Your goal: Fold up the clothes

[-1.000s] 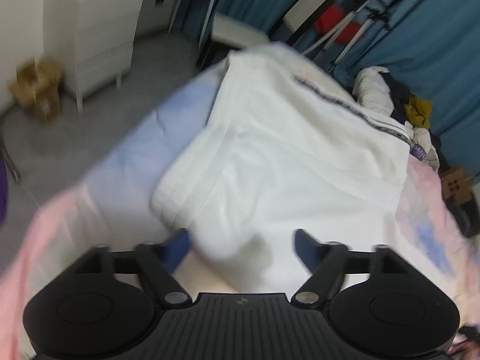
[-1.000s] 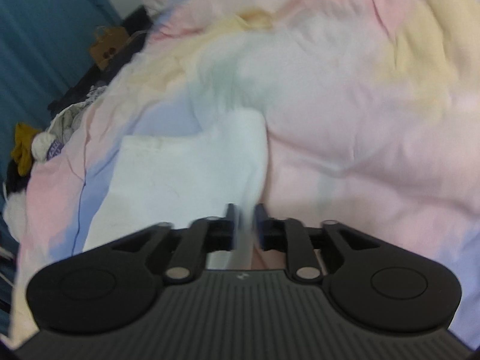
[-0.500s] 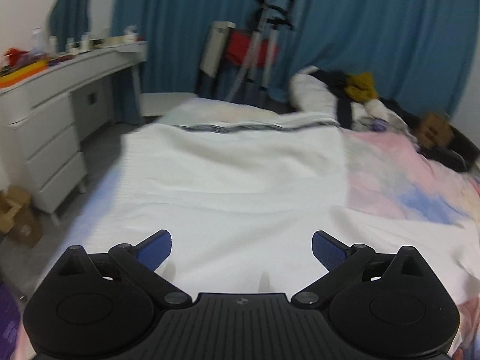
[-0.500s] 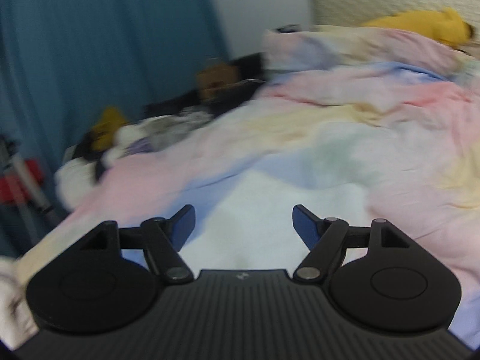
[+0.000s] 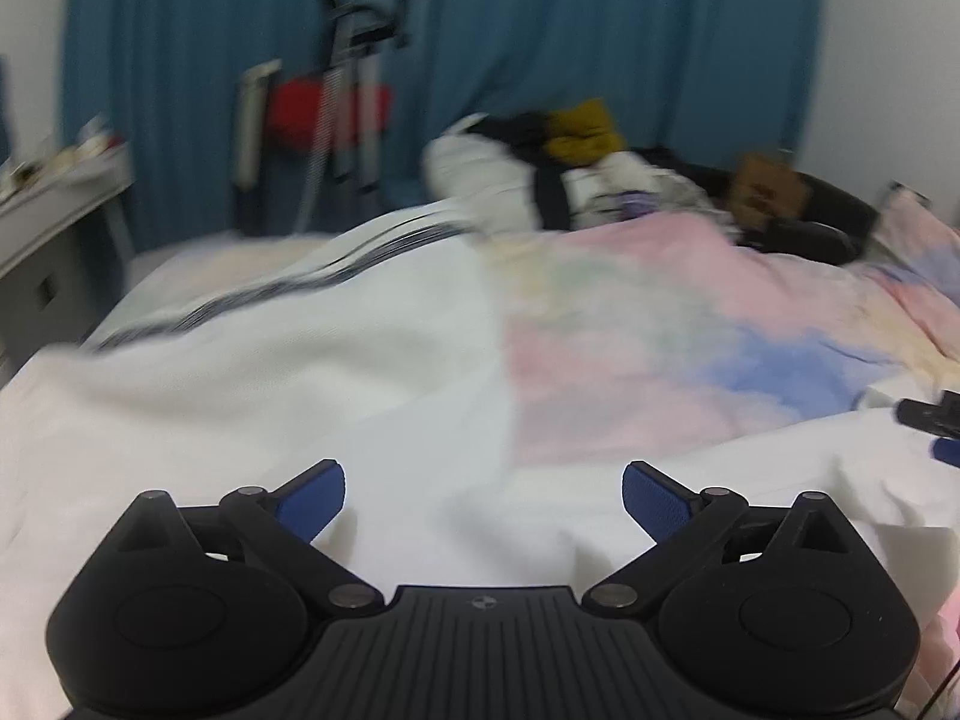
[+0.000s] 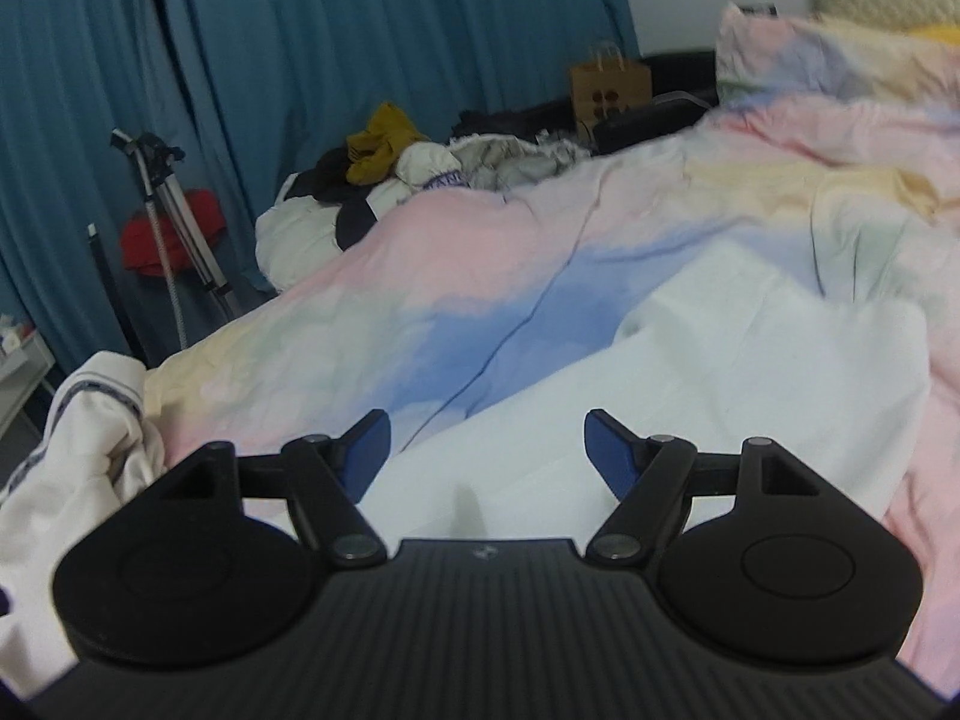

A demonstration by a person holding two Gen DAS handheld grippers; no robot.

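Note:
A white garment (image 5: 270, 372) with a dark striped band (image 5: 282, 288) lies spread on the pastel duvet (image 5: 690, 330). My left gripper (image 5: 483, 498) is open and empty, just above the white cloth. In the right wrist view the white garment (image 6: 720, 360) lies flat on the duvet (image 6: 450, 276), and its striped end (image 6: 90, 414) is bunched at the left. My right gripper (image 6: 486, 444) is open and empty over the cloth's near edge. Part of the right gripper (image 5: 933, 420) shows at the right edge of the left wrist view.
A pile of other clothes (image 6: 408, 174) sits at the bed's far edge, with a brown paper bag (image 6: 609, 90) behind it. Blue curtains (image 6: 300, 48), a tripod (image 6: 174, 222) and a red object (image 5: 327, 111) stand beyond the bed. A white desk (image 5: 48, 222) is at the left.
One second ago my right gripper was shut on the white cloth; it has opened and let go. Both grippers have lifted and levelled out, now looking across the bed.

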